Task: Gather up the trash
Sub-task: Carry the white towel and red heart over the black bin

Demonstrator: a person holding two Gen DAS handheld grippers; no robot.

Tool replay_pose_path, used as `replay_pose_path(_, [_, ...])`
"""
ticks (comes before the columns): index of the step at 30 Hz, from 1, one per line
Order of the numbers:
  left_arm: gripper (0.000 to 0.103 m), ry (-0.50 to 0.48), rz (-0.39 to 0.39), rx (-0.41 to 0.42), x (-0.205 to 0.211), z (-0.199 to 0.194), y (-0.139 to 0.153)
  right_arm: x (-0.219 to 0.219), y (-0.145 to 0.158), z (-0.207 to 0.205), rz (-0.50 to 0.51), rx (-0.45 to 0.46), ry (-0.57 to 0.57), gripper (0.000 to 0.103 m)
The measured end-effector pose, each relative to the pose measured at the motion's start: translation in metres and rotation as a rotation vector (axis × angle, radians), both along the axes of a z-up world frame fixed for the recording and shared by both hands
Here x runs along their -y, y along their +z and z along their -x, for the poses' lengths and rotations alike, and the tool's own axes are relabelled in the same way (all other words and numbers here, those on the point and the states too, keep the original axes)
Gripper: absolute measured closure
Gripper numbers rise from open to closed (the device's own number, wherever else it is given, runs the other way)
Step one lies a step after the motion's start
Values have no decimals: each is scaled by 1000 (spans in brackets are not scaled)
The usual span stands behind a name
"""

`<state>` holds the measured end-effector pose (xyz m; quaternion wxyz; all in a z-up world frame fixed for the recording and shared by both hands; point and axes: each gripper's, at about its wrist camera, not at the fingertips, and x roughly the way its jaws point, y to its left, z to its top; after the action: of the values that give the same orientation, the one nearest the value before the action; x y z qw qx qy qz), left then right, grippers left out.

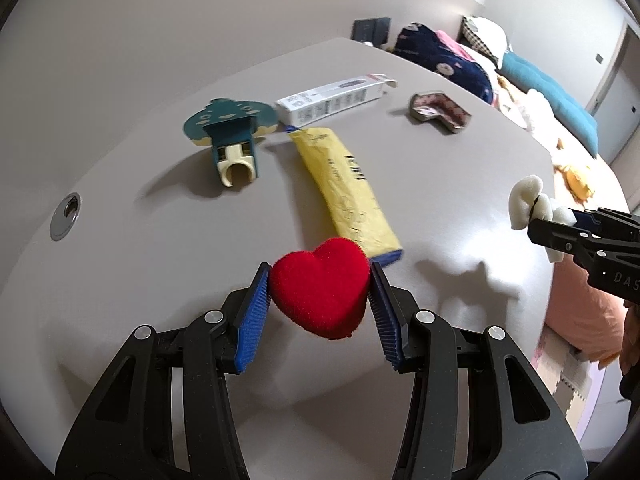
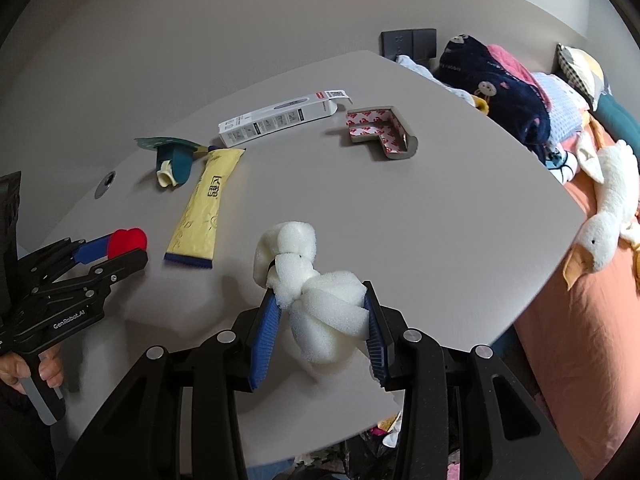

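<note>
My left gripper (image 1: 320, 280) is shut on a red plush heart (image 1: 320, 290) and holds it above the grey table (image 1: 460, 184); it also shows at the left of the right wrist view (image 2: 120, 250), with the heart (image 2: 128, 240) between its pads. My right gripper (image 2: 320, 300) is shut on a knotted white foam piece (image 2: 312, 288), lifted above the table's near edge; it shows at the right of the left wrist view (image 1: 536, 216). A yellow pouch (image 1: 344, 188), a white carton (image 1: 332, 100), a grey corner guard (image 1: 440, 112) and a teal holder (image 1: 232, 132) lie on the table.
A metal grommet (image 1: 66, 216) sits in the table at the left. A bed with dark and pink bedding (image 2: 500, 76), a teal pillow (image 1: 548, 96) and a plush goose (image 2: 604, 216) lies along the right. A bag of scraps (image 2: 360, 448) shows below the table's near edge.
</note>
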<state>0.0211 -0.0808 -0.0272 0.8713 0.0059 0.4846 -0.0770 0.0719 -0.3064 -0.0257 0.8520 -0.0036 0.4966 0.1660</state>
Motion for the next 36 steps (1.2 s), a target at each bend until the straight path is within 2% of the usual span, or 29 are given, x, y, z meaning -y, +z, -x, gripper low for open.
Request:
replay_pose_path(10, [55, -69, -2, 7, 33, 9, 5, 23, 9, 29, -12, 14, -34, 61])
replay_pose_path(36, [55, -324, -5, 25, 143, 35, 15, 122, 12, 99, -26, 14, -225, 61])
